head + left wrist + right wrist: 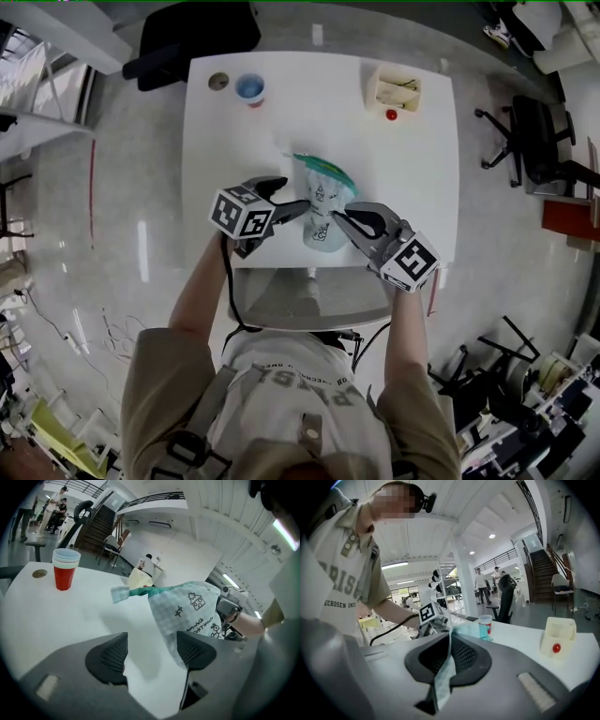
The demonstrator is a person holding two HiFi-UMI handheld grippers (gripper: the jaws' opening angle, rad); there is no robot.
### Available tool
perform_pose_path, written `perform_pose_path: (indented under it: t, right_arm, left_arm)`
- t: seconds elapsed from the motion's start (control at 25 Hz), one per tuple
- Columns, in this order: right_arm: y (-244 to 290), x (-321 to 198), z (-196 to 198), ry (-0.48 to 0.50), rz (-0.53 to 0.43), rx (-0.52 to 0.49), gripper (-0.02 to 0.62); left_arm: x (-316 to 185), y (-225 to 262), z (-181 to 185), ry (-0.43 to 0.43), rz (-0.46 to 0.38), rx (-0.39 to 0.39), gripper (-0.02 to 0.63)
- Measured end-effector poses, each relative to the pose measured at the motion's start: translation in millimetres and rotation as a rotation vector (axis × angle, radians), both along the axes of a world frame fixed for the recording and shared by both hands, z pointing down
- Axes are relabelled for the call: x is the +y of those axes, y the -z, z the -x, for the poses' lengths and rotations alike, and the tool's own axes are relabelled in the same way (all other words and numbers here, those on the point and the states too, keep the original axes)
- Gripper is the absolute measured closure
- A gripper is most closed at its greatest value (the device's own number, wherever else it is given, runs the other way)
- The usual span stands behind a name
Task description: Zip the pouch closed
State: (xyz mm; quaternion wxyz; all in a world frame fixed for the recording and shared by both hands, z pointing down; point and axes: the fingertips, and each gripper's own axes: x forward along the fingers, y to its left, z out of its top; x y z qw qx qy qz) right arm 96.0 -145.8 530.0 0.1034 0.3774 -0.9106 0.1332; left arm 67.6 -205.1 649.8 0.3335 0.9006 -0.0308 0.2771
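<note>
Reaching up from the bottom of the head view, both bare forearms angle in toward the frame's centre, each hand carrying a grey two-jaw tool with a marker cube. The left gripper (pixel 292 199) (pixel 152 651) has its jaws spread wide and grips nothing; a lower corner of the pale blue checked fabric pouch (pixel 323 202) (pixel 187 609) (pixel 443 677) hangs just beside one pad. The right gripper (pixel 345 220) (pixel 450 653) pinches an edge of that pouch, which has a teal zip band and hangs at centre frame over the white square table (pixel 225 141), casting a shadow on it. Farther off, at upper left, a red cup (pixel 249 89) (pixel 64 569) has pale blue cups nested in it, with a brown round disc (pixel 218 81) beside it. At upper right a cream open-topped box (pixel 397 89) (pixel 558 634) holds contents too small to tell, a small red ball (pixel 391 114) just before it.
</note>
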Motion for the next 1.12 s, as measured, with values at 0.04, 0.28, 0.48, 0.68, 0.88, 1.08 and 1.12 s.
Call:
perform_pose_path:
  t: [0.04,0.28,0.48,0.68,0.88,1.08,1.12]
  right_arm:
    - [9.6,3.6,1.5,0.026,-0.011,-0.003,0.591]
    - [61.1,26.2,21.8,0.145,-0.043,-0.074,0.591]
    - [83.8,46.3,35.9,0.221,-0.034,-0.114,0.591]
    - [87.0,64.7,40.9,0.302,-0.016,-0.078,0.591]
    - [69.6,79.9,32.8,0.341,0.000,-0.032,0.591]
    - [53.7,96.4,26.6,0.385,0.041,0.001,0.591]
    - [50.8,100.1,26.0,0.396,0.048,0.008,0.591]
  left_arm:
    - [2.7,10.1,-1.9,-0.019,0.013,0.040,0.267]
    - [20.2,61.1,1.3,-0.069,0.136,0.267,0.267]
    - [31.3,96.1,8.0,-0.083,0.233,0.419,0.266]
    - [39.8,126.6,11.3,-0.089,0.256,0.495,0.267]
    - [44.4,133.1,12.3,-0.004,0.187,0.448,0.393]
    - [48.7,134.6,14.0,0.126,0.083,0.385,0.496]
    - [51.5,136.4,14.4,0.146,0.063,0.380,0.510]
